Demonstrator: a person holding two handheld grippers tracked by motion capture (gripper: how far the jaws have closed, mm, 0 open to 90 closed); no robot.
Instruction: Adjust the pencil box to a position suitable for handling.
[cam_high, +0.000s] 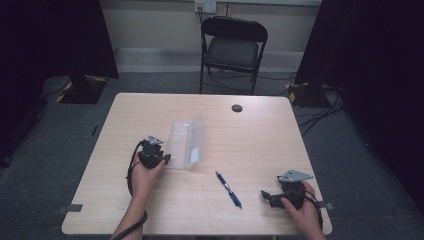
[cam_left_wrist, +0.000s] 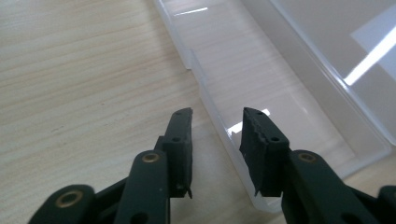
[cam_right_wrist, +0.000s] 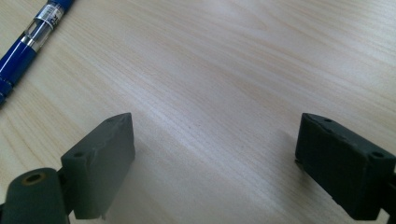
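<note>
A clear plastic case (cam_high: 186, 140) lies open near the middle of the wooden table (cam_high: 260, 145), its lid raised at the far side. My left gripper (cam_high: 167, 159) sits at the case's near left corner. In the left gripper view its jaws (cam_left_wrist: 218, 113) straddle the case's (cam_left_wrist: 280, 84) thin side wall with a gap on each side, so it is open. A blue pen (cam_high: 228, 189) lies to the right of the case. My right gripper (cam_high: 265, 196) rests near the front right edge, pointing left toward the pen (cam_right_wrist: 28, 42). Its jaws (cam_right_wrist: 215, 121) stand wide open over bare wood.
A black folding chair (cam_high: 233, 45) stands beyond the table's far edge. A round cable hole (cam_high: 237, 108) sits near that edge. Cables (cam_high: 320, 110) run over the floor at the right. Dark curtains hang at both sides.
</note>
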